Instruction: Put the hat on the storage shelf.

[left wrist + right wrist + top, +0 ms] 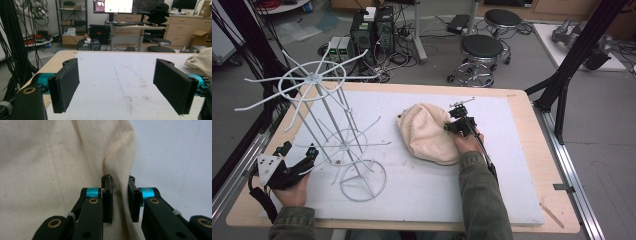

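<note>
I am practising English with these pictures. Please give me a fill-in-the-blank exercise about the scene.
1. The right hand-held gripper pinches a fold of the cream ____ cap.
2. The jaws of the left hand-held gripper stand wide ____.
3. The white wire rack stands to the ____ of the cap in the high view.

Missing words: cloth; open; left

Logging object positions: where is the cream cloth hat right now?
In the high view, the hat lies mid-table, right of the white wire rack, pinched by the right hand-held gripper.
</note>
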A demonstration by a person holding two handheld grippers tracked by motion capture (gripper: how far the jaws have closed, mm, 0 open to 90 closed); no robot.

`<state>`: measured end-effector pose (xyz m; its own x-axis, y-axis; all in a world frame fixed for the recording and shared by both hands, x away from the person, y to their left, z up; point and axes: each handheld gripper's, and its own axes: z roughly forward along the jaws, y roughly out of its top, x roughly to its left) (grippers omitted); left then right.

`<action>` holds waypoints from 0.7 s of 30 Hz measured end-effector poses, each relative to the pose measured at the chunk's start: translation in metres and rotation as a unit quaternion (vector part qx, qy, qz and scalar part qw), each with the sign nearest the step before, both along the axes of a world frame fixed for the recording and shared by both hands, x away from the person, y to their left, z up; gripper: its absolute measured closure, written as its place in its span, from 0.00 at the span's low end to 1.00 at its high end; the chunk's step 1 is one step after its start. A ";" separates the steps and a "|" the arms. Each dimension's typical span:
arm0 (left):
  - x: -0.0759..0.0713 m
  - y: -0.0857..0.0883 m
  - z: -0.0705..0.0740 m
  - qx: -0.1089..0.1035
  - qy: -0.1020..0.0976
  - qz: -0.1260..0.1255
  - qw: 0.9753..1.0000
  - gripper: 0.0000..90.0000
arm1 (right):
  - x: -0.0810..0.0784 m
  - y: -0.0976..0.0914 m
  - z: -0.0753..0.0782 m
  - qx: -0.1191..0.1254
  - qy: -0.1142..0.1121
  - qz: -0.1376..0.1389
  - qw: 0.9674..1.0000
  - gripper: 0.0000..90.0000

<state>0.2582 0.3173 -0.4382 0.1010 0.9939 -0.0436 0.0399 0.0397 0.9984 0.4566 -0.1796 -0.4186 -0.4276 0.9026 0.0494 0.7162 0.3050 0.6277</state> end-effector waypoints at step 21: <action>0.000 -0.001 0.000 -0.008 0.000 -0.005 1.000 0.23 | -0.013 -0.018 0.005 0.042 -0.038 -0.007 0.998 0.90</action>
